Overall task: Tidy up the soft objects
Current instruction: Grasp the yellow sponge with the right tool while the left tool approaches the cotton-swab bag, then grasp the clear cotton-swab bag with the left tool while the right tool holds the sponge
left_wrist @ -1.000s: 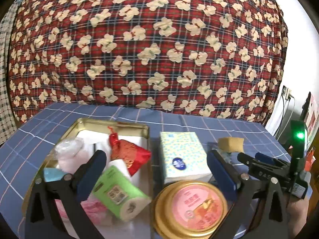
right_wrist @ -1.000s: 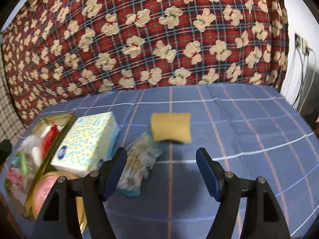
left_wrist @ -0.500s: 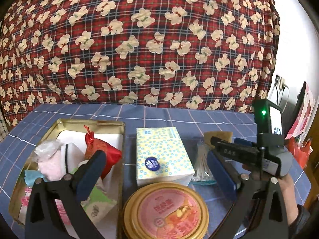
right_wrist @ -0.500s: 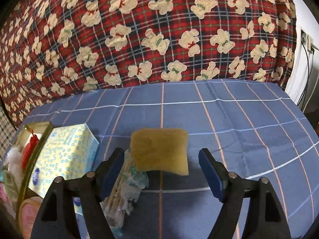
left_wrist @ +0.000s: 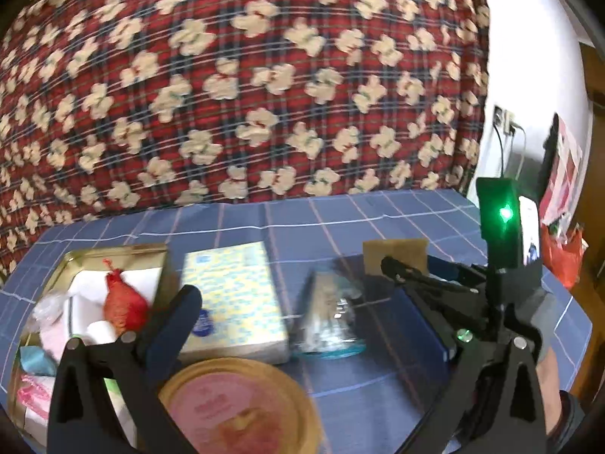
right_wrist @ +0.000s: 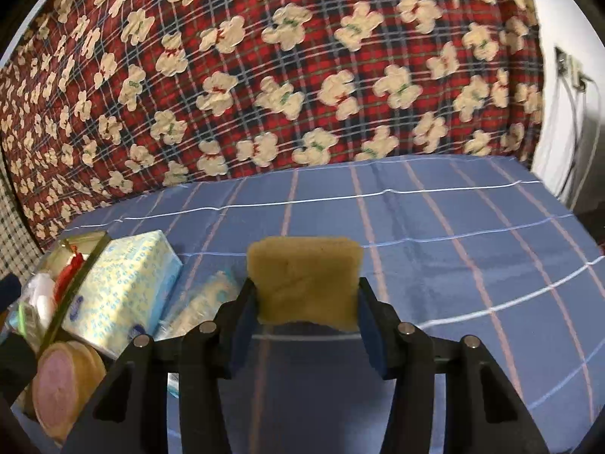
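The right gripper [right_wrist: 306, 316] is clamping the yellow sponge [right_wrist: 304, 280] between its two blue pads, its jaws having just been closing in on it from either side; the sponge is sitting upright between them, its lower edge looking slightly raised off the blue checked cloth [right_wrist: 472, 234] covering the table. Just beside the sponge, on its left in the right wrist view, a clear packet of cotton swabs [right_wrist: 206, 300] is lying on the cloth, and next to that a pale tissue pack [right_wrist: 121, 291] with a yellow and blue pattern is resting against the gold tin tray [left_wrist: 124, 251]. The tray is holding a red pouch [left_wrist: 123, 304] and several white, pink and green soft items (too blurred to name one by one). In front of the tissue pack a round tin [left_wrist: 242, 405] with a pink lid is standing. The left gripper [left_wrist: 302, 314] is hanging with its jaws wide apart and nothing between the pads, above the round tin and the packet of swabs. Behind the table a red plaid blanket [right_wrist: 264, 75] printed with cream bears is filling the background.
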Demonstrator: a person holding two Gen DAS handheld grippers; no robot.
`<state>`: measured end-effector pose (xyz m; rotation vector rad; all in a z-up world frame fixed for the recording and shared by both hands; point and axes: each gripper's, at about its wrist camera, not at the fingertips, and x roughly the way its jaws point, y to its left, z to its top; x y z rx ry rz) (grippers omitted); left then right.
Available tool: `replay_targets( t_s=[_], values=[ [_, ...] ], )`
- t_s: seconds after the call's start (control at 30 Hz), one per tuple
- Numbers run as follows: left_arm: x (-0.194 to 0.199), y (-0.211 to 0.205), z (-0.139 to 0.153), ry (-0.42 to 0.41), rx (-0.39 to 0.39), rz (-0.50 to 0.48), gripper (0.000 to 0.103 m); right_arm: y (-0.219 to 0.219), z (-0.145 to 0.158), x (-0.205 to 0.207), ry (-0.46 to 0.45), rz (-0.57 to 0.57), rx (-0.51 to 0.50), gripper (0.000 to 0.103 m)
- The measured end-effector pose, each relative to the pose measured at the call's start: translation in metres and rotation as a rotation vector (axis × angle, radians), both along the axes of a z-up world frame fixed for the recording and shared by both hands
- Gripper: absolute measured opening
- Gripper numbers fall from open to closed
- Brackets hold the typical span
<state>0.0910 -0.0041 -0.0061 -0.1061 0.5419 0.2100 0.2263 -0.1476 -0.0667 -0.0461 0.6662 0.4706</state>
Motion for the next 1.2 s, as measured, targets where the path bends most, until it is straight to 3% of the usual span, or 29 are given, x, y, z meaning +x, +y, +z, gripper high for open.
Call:
replay_targets(
  t_s=[0.23,0.37,0.4,0.47,0.53,0.73,0.9,1.07,1.13,1.17,1.2],
  values=[
    [0.028,-0.035,-0.012,0.062,0.010,-0.068,0.095,-0.033,0.009,0.003,-0.044,-0.103,0.011,0.052],
    [0.050,-0.048,-0.027,0.128,0.014,-0.101,0.076,-0.045,0.009,0.004,-0.042,-0.131,0.023,0.052],
    [0.056,-0.049,-0.032,0.148,0.016,-0.105,0.067,-0.047,0.009,0.005,-0.038,-0.138,0.027,0.052],
    [0.065,-0.049,-0.041,0.168,0.003,-0.116,0.063,-0.049,0.008,0.007,-0.029,-0.144,0.036,0.052],
    [0.071,-0.048,-0.047,0.194,-0.009,-0.118,0.063,-0.049,0.009,0.006,-0.031,-0.144,0.039,0.052],
    [0.091,-0.051,-0.068,0.285,0.053,-0.082,0.063,-0.048,0.009,0.006,-0.031,-0.139,0.042,0.052],
    [0.101,-0.059,-0.073,0.327,0.096,-0.076,0.071,-0.047,0.009,0.005,-0.036,-0.129,0.039,0.052],
    [0.109,-0.063,-0.080,0.339,0.119,-0.049,0.069,-0.047,0.009,0.005,-0.034,-0.130,0.045,0.052],
    [0.110,-0.064,-0.082,0.345,0.132,-0.042,0.050,-0.047,0.010,0.005,-0.038,-0.128,0.045,0.052],
    [0.109,-0.065,-0.082,0.339,0.135,-0.036,0.030,-0.046,0.010,0.004,-0.041,-0.126,0.046,0.052],
    [0.109,-0.065,-0.081,0.335,0.138,-0.032,0.028,-0.046,0.010,0.003,-0.044,-0.123,0.048,0.052]
  ],
)
